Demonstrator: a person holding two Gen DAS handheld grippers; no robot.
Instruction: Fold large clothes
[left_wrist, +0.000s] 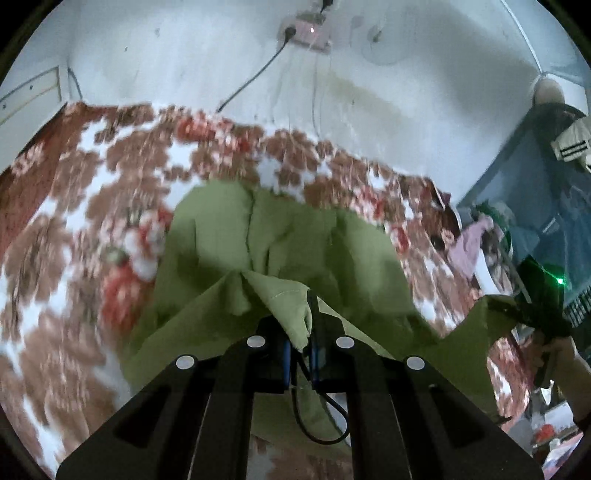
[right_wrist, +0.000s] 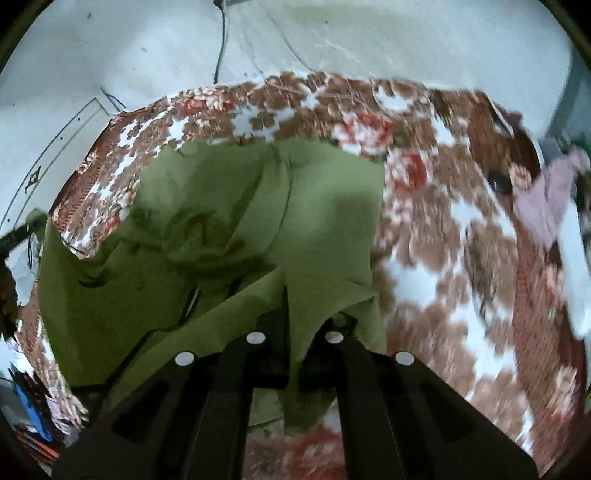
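Both hand-held grippers, left (left_wrist: 300, 332) and right (right_wrist: 295, 332), pinch edges of the green garment (right_wrist: 229, 206), which trails forward from them over the floral bedspread (right_wrist: 461, 229).

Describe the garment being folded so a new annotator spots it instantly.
Start at the bed sheet, patterned in brown, red and white, below the pale wall. On it lies the green garment, its near edge pinched by the left gripper and right gripper. It is the only plain, unpatterned cloth there.
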